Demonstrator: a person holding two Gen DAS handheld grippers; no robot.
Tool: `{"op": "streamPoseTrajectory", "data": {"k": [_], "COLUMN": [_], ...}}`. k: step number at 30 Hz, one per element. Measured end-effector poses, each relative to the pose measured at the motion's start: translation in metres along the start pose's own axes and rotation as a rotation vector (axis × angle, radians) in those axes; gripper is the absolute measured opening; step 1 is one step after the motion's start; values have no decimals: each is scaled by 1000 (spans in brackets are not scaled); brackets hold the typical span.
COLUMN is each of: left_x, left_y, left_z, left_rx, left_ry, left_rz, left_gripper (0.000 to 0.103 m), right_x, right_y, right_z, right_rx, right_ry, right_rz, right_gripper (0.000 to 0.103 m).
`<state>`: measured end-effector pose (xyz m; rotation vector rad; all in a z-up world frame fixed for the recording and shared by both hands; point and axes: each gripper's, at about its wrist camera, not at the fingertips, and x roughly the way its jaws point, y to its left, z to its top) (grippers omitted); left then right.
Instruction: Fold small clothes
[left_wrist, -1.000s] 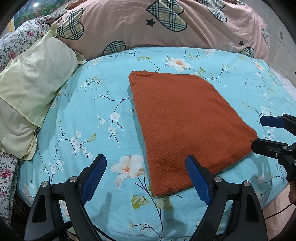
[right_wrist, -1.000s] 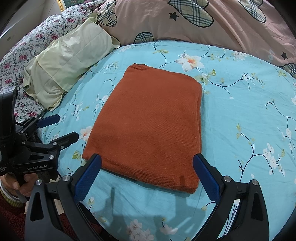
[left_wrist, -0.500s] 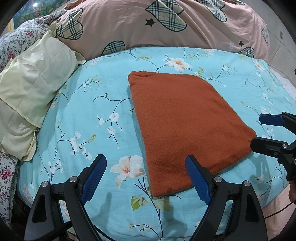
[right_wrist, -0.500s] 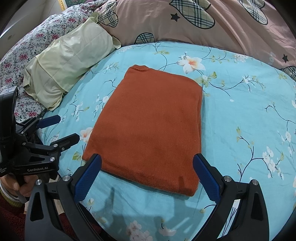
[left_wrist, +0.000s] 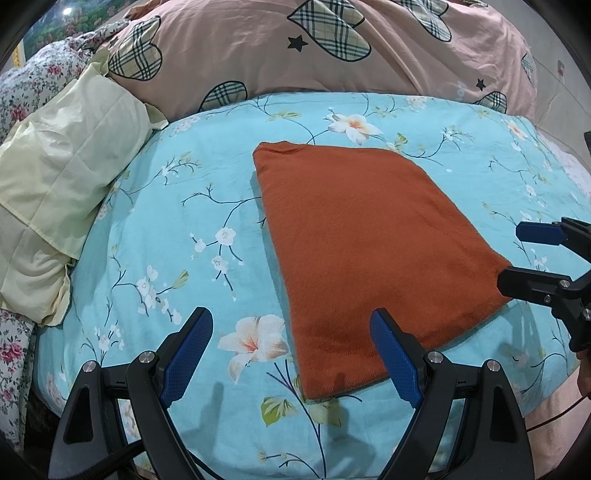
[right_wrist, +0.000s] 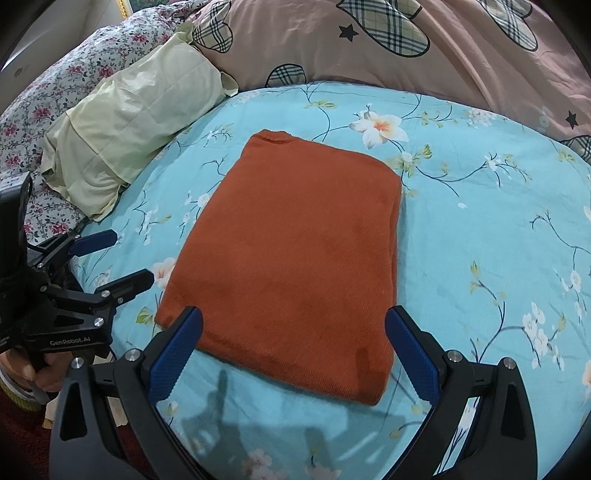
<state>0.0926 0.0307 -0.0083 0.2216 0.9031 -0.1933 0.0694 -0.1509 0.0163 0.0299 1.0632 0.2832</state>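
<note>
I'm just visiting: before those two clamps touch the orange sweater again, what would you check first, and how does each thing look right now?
1. Left gripper open and empty: ok.
2. Right gripper open and empty: ok.
3. Orange sweater lying flat, a tidy rectangle: ok.
4. Sweater clear of the yellow pillow: ok.
5. Near edge within reach of both grippers: ok, it looks so.
6. Layers underneath lying smooth: cannot tell.

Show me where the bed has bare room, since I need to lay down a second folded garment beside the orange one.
Bare sheet lies between the orange sweater and the yellow pillow, and on the sweater's other side out to the bed's edge. It is tight along the near edge, where the left gripper and right gripper hover, both open.
</note>
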Motion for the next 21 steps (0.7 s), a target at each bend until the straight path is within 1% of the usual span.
{"op": "streamPoseTrajectory", "data": {"k": [3,8,14,21], "left_x": [4,8,14,13], "left_y": [2,5,9,8], "left_z": [5,13,17,13], "left_rx": [-3,4,-6,-8], "left_ry": [0,-17,-7,-10], "left_rz": [-7,13,13,13], "left_gripper": [88,88,88,88], "right_x": [8,18,24,25], "right_y": [-8,-15,-12,-8], "right_z": [7,13,15,13], "right_rx": [9,25,16,14], "right_ry": [5,13,19,23], "right_rz": [-10,-10,-6,0], "right_gripper": [99,99,99,99]}}
